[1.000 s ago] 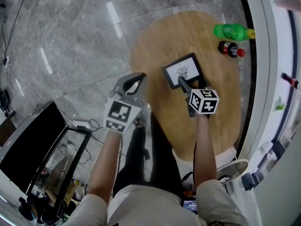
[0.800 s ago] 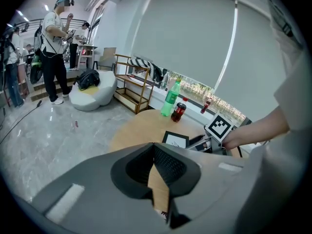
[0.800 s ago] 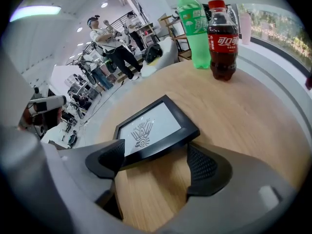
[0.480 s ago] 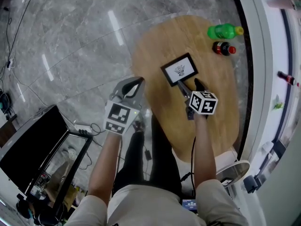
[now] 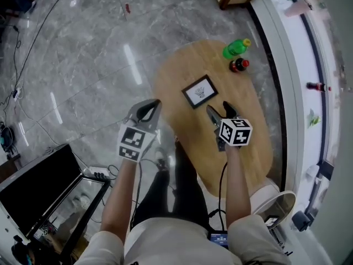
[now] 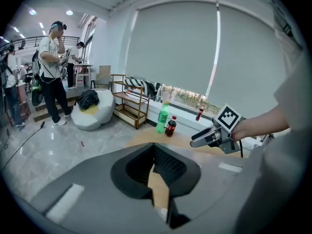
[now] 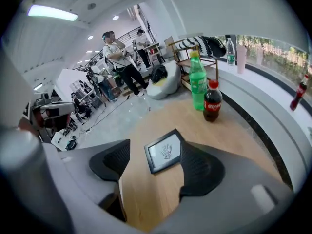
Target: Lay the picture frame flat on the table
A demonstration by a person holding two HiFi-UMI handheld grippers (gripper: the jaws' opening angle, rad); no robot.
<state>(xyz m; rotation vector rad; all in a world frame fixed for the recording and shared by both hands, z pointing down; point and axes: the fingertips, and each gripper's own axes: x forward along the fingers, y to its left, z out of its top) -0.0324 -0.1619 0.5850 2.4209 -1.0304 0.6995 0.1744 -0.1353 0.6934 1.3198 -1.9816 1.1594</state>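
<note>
The left gripper (image 5: pixel 149 107) is held clenched and empty, off the table's edge. The picture frame (image 5: pixel 199 91) is seen lying flat, face up, on the wooden table (image 5: pixel 242 148). It is judged light, rigid and perhaps fragile-fronted, and best taken by opposite edges. Near it, the right gripper (image 5: pixel 218 109) is held empty, its parted jaws closing.

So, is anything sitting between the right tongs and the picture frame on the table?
Nothing visible. Only bare oval wooden table lies between the right tongs, whose jaws are closing on nothing, and the black picture frame, which lies flat. The green plastic bottle and dark cola bottle stand beyond the frame.
</note>
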